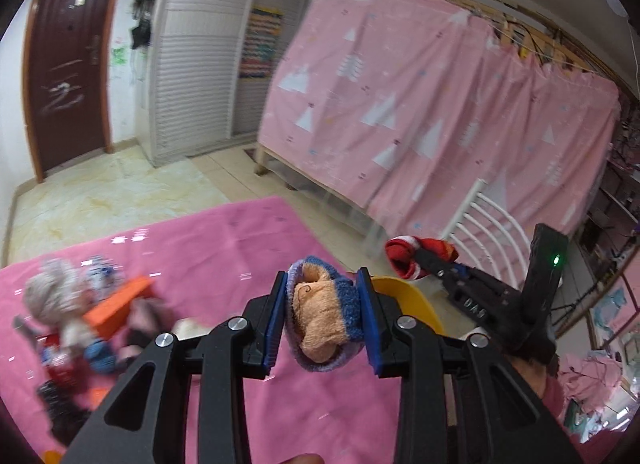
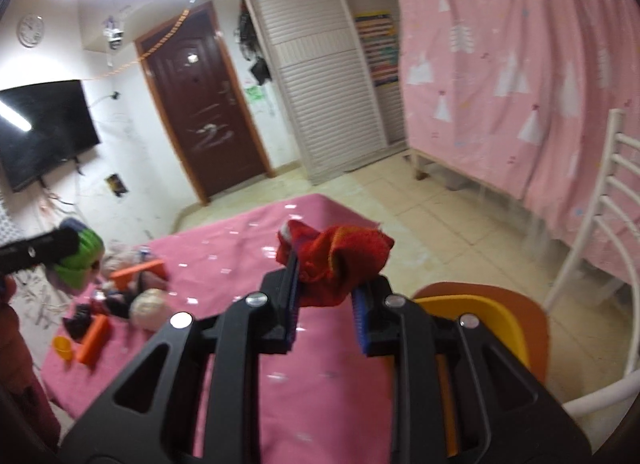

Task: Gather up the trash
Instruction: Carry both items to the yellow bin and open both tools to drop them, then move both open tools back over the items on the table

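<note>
Left claw (image 1: 323,318) pinching rolled orange-and-blue sock (image 1: 325,316), pads squeezing both flanks so bundle stays rolled. Right claw (image 2: 326,302) pinching red sock (image 2: 334,264) by lower fold; loose end flops above tips. Both loads held clear above pink surface (image 2: 312,384). Yellow bin (image 2: 476,320) at lower right of right view, just beyond claws: likely drop target. Remaining pile (image 1: 84,320), orange box among it, lower left of left view, blurred, still on surface.
</note>
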The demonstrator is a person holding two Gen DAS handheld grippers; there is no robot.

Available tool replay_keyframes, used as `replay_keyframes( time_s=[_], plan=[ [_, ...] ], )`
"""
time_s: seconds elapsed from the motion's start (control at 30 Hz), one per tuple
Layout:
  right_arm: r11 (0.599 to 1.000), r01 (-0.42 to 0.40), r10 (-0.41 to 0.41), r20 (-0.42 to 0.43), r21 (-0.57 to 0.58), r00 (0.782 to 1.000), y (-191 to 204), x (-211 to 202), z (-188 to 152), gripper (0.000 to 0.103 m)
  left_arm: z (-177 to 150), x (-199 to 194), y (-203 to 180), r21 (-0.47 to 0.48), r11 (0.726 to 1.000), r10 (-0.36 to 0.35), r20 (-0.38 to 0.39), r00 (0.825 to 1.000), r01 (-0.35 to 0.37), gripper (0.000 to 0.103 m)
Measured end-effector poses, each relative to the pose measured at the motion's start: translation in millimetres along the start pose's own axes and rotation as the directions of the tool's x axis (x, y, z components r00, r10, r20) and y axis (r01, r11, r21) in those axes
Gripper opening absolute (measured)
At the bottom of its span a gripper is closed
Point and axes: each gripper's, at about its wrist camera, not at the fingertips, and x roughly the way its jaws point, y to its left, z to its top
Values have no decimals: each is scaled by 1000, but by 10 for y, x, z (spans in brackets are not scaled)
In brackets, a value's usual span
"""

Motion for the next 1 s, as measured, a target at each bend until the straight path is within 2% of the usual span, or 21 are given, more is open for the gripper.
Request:
replay_keyframes(
  time_s=[0.17,0.3,0.47,0.6,0.63,0.73,0.93,1.0],
  plan=[
    [996,83,-83,-35,6,996,-278,126,-21,22,114,557,-376,-2,998,-67,-76,995,67,26],
    [995,94,-92,-47,42,995,-460,160,-43,30,149,952,-621,-2,997,-77,-129,989,78,26],
    [991,103,-99,-49,81,994,-641,155,-45,30,118,1382,-830,-30,997,-82,-195,977,78,26],
    [989,104,-99,-52,108,994,-753,140,-58,43,68,1593,-864,-51,995,-92,-251,964,82,32],
    [989,103,-98,-49,111,994,-759,128,-50,43,59,1648,-891,-50,995,-91,-261,961,81,34],
    [988,95,-90,-43,119,995,-773,115,-43,44,53,1689,-950,-51,995,-98,-268,958,87,42],
    [990,75,-70,-48,119,996,-739,138,-55,44,64,1561,-962,-53,996,-86,-256,963,75,44],
    [991,70,-65,-46,114,997,-691,133,-57,50,72,1476,-914,-64,996,-83,-245,966,69,44]
  ],
)
